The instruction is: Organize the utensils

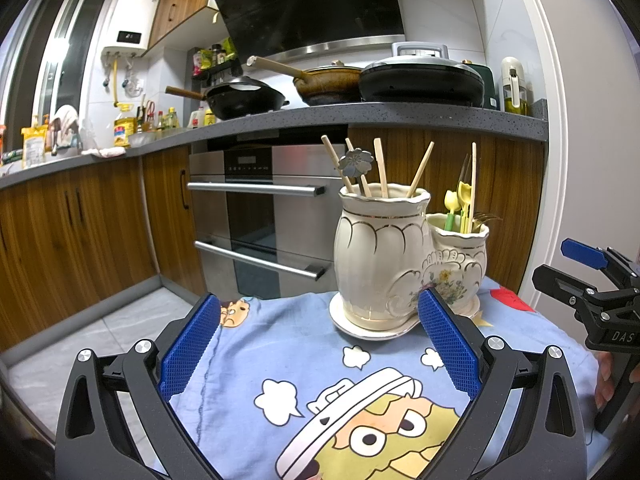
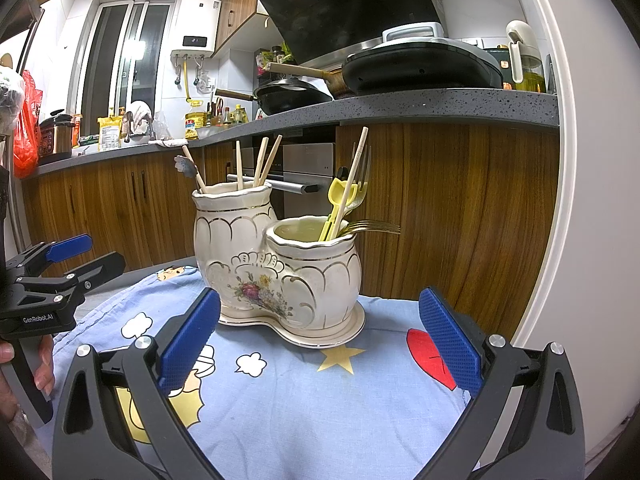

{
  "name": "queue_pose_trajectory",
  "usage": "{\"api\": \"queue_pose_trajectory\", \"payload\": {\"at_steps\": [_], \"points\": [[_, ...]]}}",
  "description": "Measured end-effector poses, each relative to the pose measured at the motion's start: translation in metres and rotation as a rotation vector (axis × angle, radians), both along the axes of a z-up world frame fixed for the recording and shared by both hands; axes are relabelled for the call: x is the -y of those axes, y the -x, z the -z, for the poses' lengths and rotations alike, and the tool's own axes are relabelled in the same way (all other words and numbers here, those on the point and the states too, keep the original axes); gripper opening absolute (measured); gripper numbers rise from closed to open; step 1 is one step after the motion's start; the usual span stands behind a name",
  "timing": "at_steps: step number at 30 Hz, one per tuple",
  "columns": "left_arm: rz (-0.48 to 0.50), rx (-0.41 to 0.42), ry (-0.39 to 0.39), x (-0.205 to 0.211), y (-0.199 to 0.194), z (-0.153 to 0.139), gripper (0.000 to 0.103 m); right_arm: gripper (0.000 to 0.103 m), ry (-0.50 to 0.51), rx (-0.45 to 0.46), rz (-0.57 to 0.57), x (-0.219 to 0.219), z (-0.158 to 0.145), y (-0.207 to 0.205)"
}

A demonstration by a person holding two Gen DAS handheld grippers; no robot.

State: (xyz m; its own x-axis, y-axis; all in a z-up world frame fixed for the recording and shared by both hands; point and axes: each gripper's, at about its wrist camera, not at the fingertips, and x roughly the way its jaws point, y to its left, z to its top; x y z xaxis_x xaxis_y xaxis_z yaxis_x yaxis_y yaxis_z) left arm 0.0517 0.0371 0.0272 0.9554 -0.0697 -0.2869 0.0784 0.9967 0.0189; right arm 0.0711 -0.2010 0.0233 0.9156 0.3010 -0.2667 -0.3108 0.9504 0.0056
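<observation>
From the left wrist camera, the left gripper (image 1: pixel 320 344) is hovering over the blue cartoon cloth (image 1: pixel 280 344) with its fingers (image 1: pixel 188 352) spread wide and nothing between them. The double ceramic holder (image 1: pixel 384 256) is sitting on its own saucer toward the far edge of the covered worktop, just ahead of the fingers and a bit right of centre. The taller pot is carrying bamboo chopsticks (image 1: pixel 380 168) and a flower-topped spoon (image 1: pixel 356 162); the shorter pot is holding the yellow plastic cutlery (image 1: pixel 460 204) plus a gold fork. The right gripper (image 1: pixel 592 280) is poking in at the right edge, and "DAS" is readable on its body. The cloth between the fingers and the holder is lying bare, so there's open room there.

From the right wrist camera, the right gripper (image 2: pixel 320 344) is also gaping wide and empty, with the holder (image 2: pixel 276 268) dead ahead, the short pot nearer. A single chopstick (image 2: pixel 352 176) is leaning in that short pot among the yellow pieces. The left gripper (image 2: pixel 60 264) is showing at the left edge, printed "GenRobot.AI". The water heater (image 2: pixel 198 28) display is reading "21". The cloth is dropping off the front-left corner.
</observation>
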Motion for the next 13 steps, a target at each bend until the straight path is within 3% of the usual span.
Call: {"api": "queue_pose_trajectory", "payload": {"at_steps": [13], "points": [[-0.002, -0.008, 0.001, 0.0003, -0.0022, 0.0025, 0.098, 0.098, 0.0, -0.001, 0.0, 0.0001, 0.0, 0.0001]]}}
